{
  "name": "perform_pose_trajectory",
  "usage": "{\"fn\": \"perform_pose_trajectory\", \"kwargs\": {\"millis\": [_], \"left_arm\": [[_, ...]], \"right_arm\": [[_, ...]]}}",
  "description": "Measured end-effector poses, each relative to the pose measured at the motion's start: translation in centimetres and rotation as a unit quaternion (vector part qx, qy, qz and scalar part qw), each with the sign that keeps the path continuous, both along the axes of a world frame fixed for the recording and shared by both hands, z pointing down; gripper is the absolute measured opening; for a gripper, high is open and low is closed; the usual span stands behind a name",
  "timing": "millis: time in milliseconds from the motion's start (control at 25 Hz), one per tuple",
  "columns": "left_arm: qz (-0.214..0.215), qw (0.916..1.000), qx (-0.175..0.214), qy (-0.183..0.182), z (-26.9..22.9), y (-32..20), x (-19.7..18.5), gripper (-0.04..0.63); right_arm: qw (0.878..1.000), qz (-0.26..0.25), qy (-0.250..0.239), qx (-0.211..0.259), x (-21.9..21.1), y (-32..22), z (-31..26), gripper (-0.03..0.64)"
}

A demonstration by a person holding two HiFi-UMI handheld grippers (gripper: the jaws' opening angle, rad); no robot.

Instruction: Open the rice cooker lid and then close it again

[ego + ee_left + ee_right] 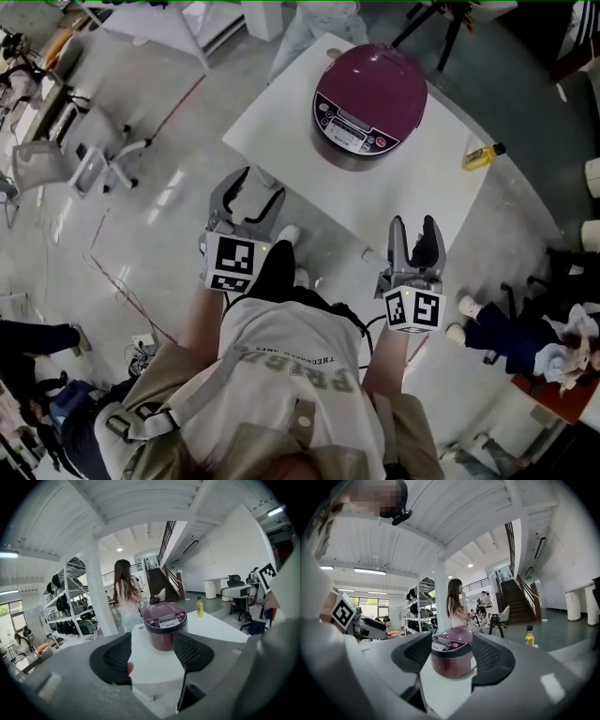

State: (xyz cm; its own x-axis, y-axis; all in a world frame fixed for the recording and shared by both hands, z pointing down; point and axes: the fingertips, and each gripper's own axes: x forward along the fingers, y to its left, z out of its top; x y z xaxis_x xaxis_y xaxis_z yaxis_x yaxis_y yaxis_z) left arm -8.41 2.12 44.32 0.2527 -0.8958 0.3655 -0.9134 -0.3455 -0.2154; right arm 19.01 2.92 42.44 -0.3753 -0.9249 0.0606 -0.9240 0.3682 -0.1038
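Bright and evenly lit, by ceiling strips [369, 571] and daylight from windows [370, 603] at far left, with only faint, soft shadows around the white table [281, 122] and pale glare patches on the glossy floor [173, 192]. Bent hard by the fisheye in both gripper views, black at the rim, and blurred on the near grey bodies of the left gripper [152, 649] and right gripper [452, 652]. Sharp in the head view, with a mild sheen on the rice cooker lid [375, 84].

Maroon rice cooker [369, 94], white table [281, 122], yellow bottle [480, 157] w/ black cap, grey floor [141, 234].
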Motion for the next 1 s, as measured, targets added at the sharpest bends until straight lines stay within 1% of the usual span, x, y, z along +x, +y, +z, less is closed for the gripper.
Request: {"fn": "perform_pose_trajectory", "kwargs": {"millis": [280,480,720,880,960,1000], "left_arm": [[0.037,0.9993,-0.008,-0.004,0.5,-5.8,-0.3,0.288],[0.078,0.9968,-0.01,-0.011,0.4,-10.2,0.2,0.288],[0.125,0.9917,-0.012,-0.027,0.9,-14.5,0.8,0.29],[0.159,0.9865,-0.018,-0.034,1.2,-16.7,1.2,0.29],[0.181,0.9824,-0.024,-0.038,1.5,-17.5,1.5,0.327],[0.192,0.9802,-0.026,-0.043,1.7,-17.8,1.6,0.333]], "right_arm": [[1.0,0.02,0.01,-0.005,-0.8,-4.2,0.1,0.25],[0.999,0.03,0.018,-0.009,-1.7,-7.4,-0.2,0.25],[0.998,0.036,0.041,-0.018,-2.9,-10.6,-0.1,0.256],[0.998,0.034,0.05,-0.027,-3.8,-12.3,0.1,0.259],[0.997,0.036,0.055,-0.031,-4.2,-13.0,0.2,0.264],[0.997,0.037,0.058,-0.034,-4.3,-13.4,0.3,0.265]]}}
